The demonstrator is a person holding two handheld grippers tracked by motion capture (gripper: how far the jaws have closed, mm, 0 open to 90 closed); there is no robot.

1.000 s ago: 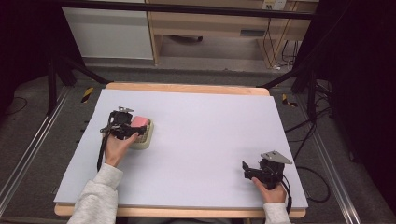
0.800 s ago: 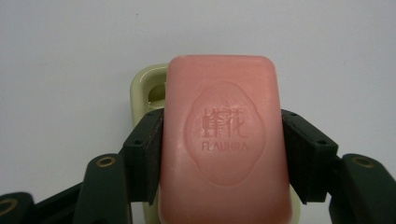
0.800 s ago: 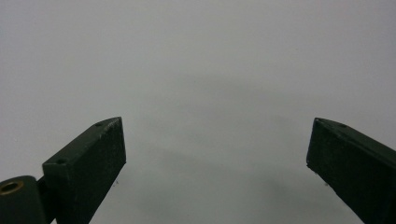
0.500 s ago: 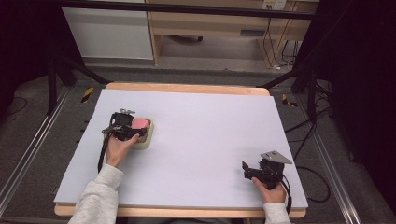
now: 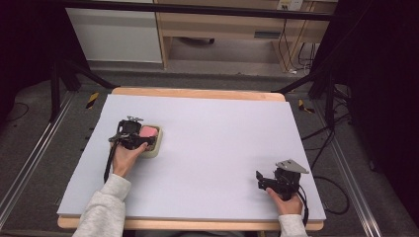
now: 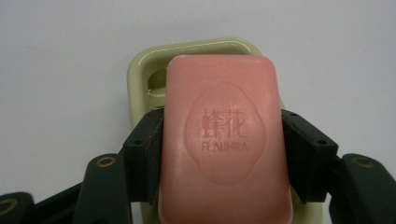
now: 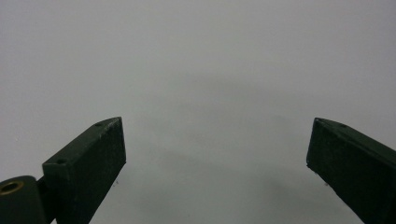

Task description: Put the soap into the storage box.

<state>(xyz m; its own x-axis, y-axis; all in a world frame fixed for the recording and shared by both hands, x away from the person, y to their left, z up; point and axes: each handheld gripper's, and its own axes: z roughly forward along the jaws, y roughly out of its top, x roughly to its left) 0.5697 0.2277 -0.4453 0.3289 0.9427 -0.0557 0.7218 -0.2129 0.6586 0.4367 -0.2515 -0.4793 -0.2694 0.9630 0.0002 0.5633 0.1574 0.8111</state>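
Clamped on the long sides of the pink soap bar (image 6: 224,144), left gripper (image 6: 223,149), black pads pressing flat against both flanks just below the embossed oval. Lying in the pale green soap dish (image 6: 140,74), that bar, its far end near the dish's far rim, a slot of the dish floor showing at the upper left corner. Seen from the high view, dish (image 5: 157,148) and soap (image 5: 147,131) sitting on the left half of the grey table (image 5: 222,138), with the left gripper (image 5: 134,138) over them and the hand behind it.

Spread wide and holding nothing, right gripper (image 7: 215,154), bare grey surface between its jaws; in the high view parked near the front right corner (image 5: 267,181), well apart from the dish.

Likely a stiff, fairly dense block, smooth and waxy, probably slippery under a light pinch and easy to dent or scuff at the edges. Best taken across the narrow width, as now, midway along the length, pads square to the flat flanks rather than on the rounded corners. Light dish, so apt to ride up or skid with the soap if the bar sticks to it.
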